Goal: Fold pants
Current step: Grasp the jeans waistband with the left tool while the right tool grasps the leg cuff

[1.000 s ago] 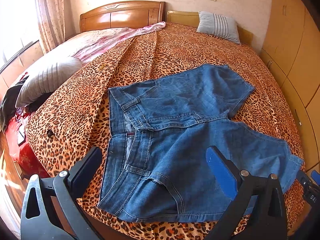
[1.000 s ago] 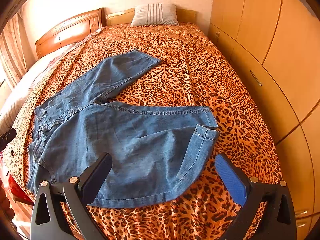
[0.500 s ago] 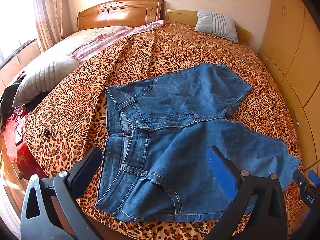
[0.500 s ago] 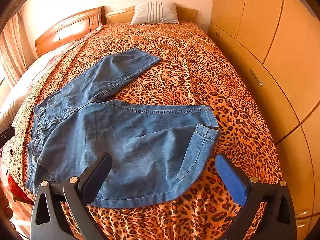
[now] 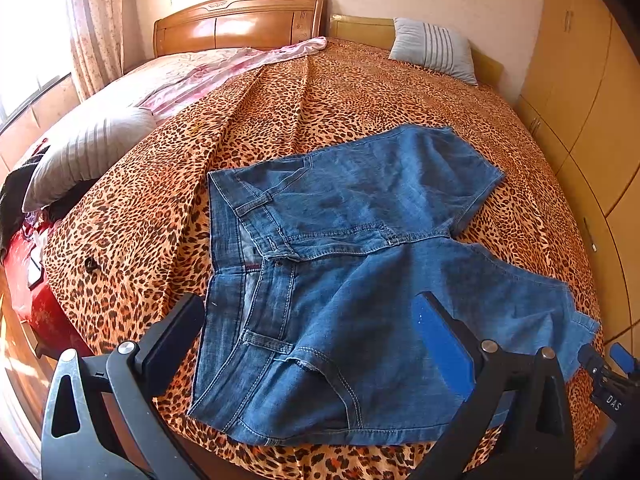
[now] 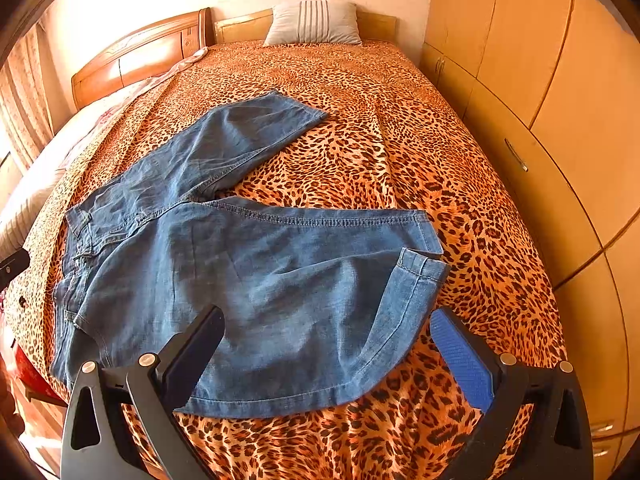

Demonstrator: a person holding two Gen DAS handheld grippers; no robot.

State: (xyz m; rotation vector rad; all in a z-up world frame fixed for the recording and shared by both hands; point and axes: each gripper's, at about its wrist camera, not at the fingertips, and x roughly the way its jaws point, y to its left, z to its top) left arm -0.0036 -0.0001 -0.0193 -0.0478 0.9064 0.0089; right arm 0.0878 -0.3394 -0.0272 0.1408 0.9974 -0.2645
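pants: denim shorts [image 5: 352, 280] lying flat and unfolded on the bed, waistband toward the left side, two legs splayed in a V toward the right; nothing folded yet by the look of it
left gripper: [image 5: 308, 332] fingers spread wide, nothing held, hovers over the near waistband/pocket corner; likely lined up here because that corner is the natural pinch point for folding one half over the other
right gripper: [image 6: 328, 340] also wide open and empty, above the near leg close to its hem [image 6: 420, 280]; hem corner is flipped up a bit
why both: one at waist end, one at leg end of the same near side, so I'd judge a lengthwise fold is being set up
contact: can't tell if either finger tip touches the fabric, fisheye angle too steep
surface: leopard-print bedspread [image 6: 380, 140], soft, some creases; shorts sit near the foot edge
room: wooden headboard [image 5: 240, 20], striped pillow [image 6: 314, 20] at the head, second pillow [image 5: 84, 152] at left, pink sheet [image 5: 224, 68], wardrobe doors [image 6: 540, 80] along the right, curtain [image 5: 96, 20] by the window
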